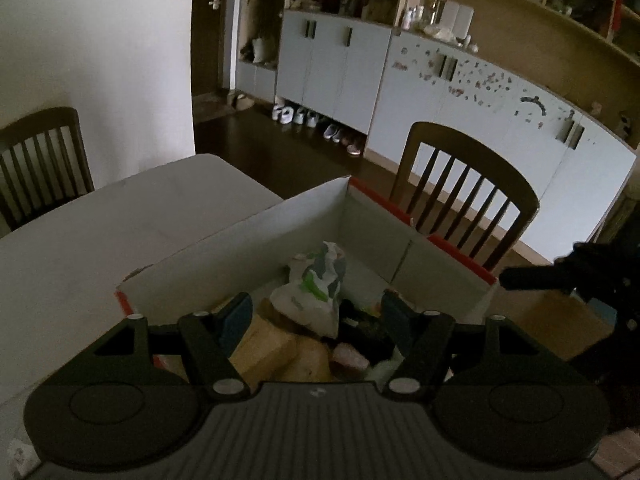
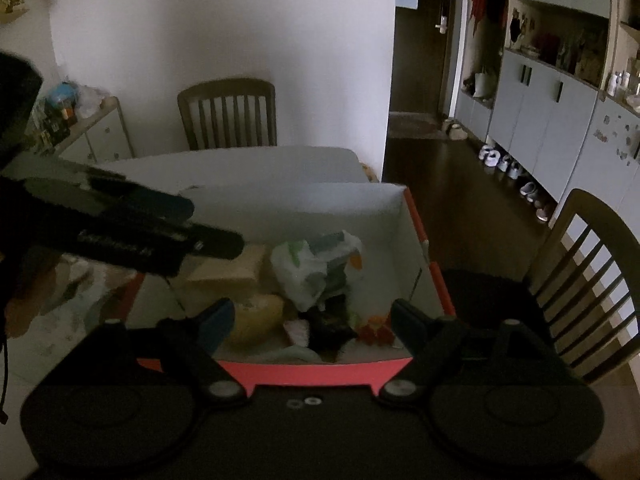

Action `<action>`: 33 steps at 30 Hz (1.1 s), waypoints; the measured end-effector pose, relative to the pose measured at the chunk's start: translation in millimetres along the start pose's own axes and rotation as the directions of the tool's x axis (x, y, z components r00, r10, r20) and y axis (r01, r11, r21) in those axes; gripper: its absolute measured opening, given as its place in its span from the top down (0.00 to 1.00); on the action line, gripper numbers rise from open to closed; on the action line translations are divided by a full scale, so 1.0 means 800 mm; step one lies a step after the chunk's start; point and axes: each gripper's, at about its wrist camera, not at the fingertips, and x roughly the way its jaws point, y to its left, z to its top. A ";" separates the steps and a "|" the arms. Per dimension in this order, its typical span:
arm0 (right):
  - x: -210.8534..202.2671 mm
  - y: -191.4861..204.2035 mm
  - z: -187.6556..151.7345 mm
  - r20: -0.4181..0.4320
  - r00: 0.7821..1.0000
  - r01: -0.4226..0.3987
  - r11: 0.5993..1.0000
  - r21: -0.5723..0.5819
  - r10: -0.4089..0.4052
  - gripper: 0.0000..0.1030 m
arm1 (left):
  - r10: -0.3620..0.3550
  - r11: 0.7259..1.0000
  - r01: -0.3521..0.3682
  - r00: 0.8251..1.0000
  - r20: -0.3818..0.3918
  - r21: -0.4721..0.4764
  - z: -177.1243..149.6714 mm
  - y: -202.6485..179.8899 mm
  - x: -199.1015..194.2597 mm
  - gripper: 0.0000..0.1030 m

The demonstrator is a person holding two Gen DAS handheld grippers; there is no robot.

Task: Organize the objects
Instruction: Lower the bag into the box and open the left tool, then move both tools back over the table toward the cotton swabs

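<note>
- Both claws hang over the box (image 2: 416, 216) with nothing in their grip: the left gripper (image 1: 316, 314) stands about half open, the right gripper (image 2: 312, 322) stands wide, and no pad presses on anything in either view.
- Judging from the task, the step in hand is choosing the next item to lift out or shift inside the box; neither claw has committed to one yet.
- To do it well, pick one item that lies on top, come down with the jaws astride it, and keep the other claw clear of its path, since the two crowd the same box.
- The crumpled plastic bag (image 2: 316, 268) lies in the middle of the box, ahead of and between the right fingers, and on top of the pile.
- A tan block (image 2: 230, 268) sits beside it toward the left, a yellowish rounded thing (image 2: 260, 316) just ahead of the right claw's left finger.
- Dark items and a red-orange scrap (image 2: 376, 330) lie near the front wall; what they are is too dim to tell.
- From the left wrist view the bag (image 1: 320, 292) lies between the left fingers, lower down.
- The bag is soft and will likely crumple and slip, so grip a bunched fold.
</note>
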 end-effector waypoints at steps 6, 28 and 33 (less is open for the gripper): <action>-0.008 0.027 -0.001 0.017 1.000 -0.005 1.000 0.022 0.005 0.17 | -0.015 1.000 0.014 0.999 0.038 0.012 -0.024 0.011 -0.044 0.20; 0.003 0.168 -0.014 -0.011 1.000 -0.029 0.999 0.043 0.029 0.17 | 0.060 0.993 -0.054 0.997 0.052 -0.107 -0.132 0.120 -0.142 0.00; 0.015 0.205 -0.014 -0.034 0.999 -0.041 0.999 0.025 0.041 0.17 | 0.117 0.982 -0.110 0.992 0.039 -0.155 -0.158 0.157 -0.155 0.00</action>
